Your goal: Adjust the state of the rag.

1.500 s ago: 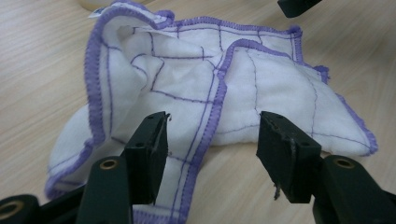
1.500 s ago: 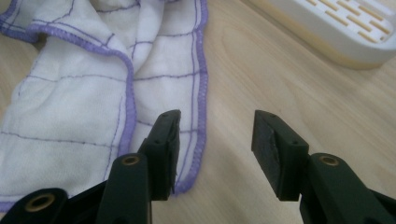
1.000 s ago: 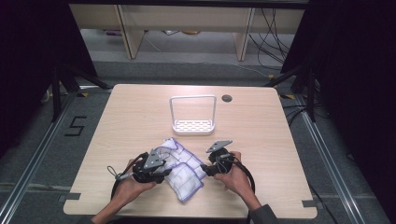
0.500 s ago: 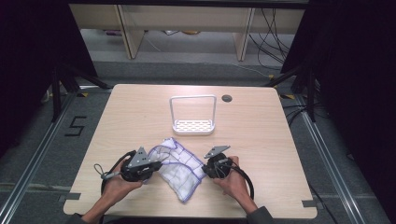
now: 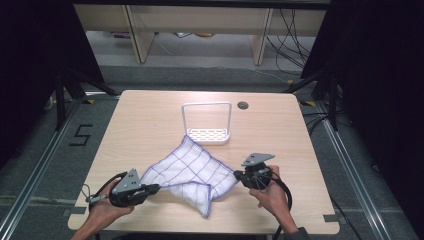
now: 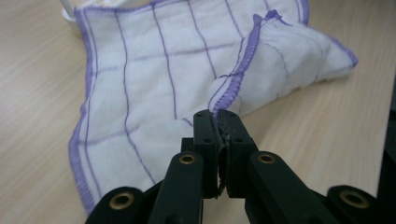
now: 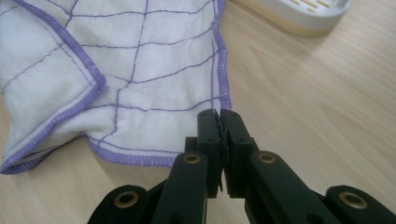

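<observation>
A white cloth (image 5: 192, 172) with purple grid lines and a purple hem lies spread on the wooden table (image 5: 150, 120), stretched between my two grippers. My left gripper (image 5: 156, 188) is shut on the cloth's left corner; in the left gripper view the hem (image 6: 233, 79) runs straight into the pinched jaws of the left gripper (image 6: 219, 122). My right gripper (image 5: 237, 176) is shut on the right corner, and the right gripper view has the cloth (image 7: 140, 70) fanning out from the right gripper (image 7: 219, 117). Part of the cloth folds over itself near the front edge.
A white rack (image 5: 207, 122) with a slotted base and tall wire handle stands behind the cloth, its base (image 7: 299, 11) just past the cloth's far corner. A dark round hole (image 5: 243, 105) sits near the table's back edge. Dark floor and cables surround the table.
Both grippers closed on the cloth and moved apart, left going left and right going right. The bunched cloth has been pulled open into a wide, flatter shape.
</observation>
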Tool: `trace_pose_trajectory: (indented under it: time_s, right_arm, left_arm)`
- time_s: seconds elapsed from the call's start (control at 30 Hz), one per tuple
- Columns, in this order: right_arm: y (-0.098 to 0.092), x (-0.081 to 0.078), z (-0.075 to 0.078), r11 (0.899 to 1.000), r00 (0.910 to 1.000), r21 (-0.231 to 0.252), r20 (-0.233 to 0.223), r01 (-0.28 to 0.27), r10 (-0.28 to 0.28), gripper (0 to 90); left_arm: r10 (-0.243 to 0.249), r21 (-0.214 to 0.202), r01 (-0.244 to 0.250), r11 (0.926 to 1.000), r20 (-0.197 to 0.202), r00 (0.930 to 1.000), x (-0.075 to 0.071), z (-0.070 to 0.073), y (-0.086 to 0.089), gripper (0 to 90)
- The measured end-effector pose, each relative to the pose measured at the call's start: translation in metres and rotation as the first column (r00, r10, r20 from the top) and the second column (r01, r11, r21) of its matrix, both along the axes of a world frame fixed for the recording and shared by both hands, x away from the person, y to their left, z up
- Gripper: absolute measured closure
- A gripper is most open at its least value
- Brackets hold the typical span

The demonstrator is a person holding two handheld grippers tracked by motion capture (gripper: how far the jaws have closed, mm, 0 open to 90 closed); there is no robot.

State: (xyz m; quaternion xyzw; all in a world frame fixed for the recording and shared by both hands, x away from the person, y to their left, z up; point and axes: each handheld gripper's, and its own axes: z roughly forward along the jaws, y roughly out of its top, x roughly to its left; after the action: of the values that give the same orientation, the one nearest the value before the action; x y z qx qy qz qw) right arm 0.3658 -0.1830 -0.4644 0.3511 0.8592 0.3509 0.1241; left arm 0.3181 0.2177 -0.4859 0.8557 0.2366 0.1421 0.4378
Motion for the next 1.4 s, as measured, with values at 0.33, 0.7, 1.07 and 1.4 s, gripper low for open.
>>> trace_pose_trajectory:
  time_s: [0.33,0.7,1.07,1.4]
  right_arm:
    - [-0.033,-0.034,-0.021,0.999,0.9977,-0.033,-0.063,0.023,-0.025,88.0]
    - [-0.036,-0.035,-0.006,0.992,0.9925,-0.021,-0.018,0.121,-0.121,59.3]
    - [-0.036,-0.031,-0.015,0.993,0.9925,0.008,-0.018,0.121,-0.121,53.5]
    - [-0.031,-0.031,-0.018,0.995,0.9944,-0.01,-0.039,0.098,-0.098,52.8]
  left_arm:
    - [-0.024,0.081,0.029,0.9963,-0.065,0.9976,0.001,-0.025,0.002,84.1]
    - [-0.02,-0.116,0.007,0.9933,-0.108,0.994,0.0,0.008,-0.021,45.4]
    - [-0.151,0.011,0.156,0.9877,-0.181,0.9719,0.023,-0.005,-0.133,46.1]
    - [-0.16,0.058,0.174,0.983,-0.19,0.9686,0.021,-0.024,-0.153,69.4]
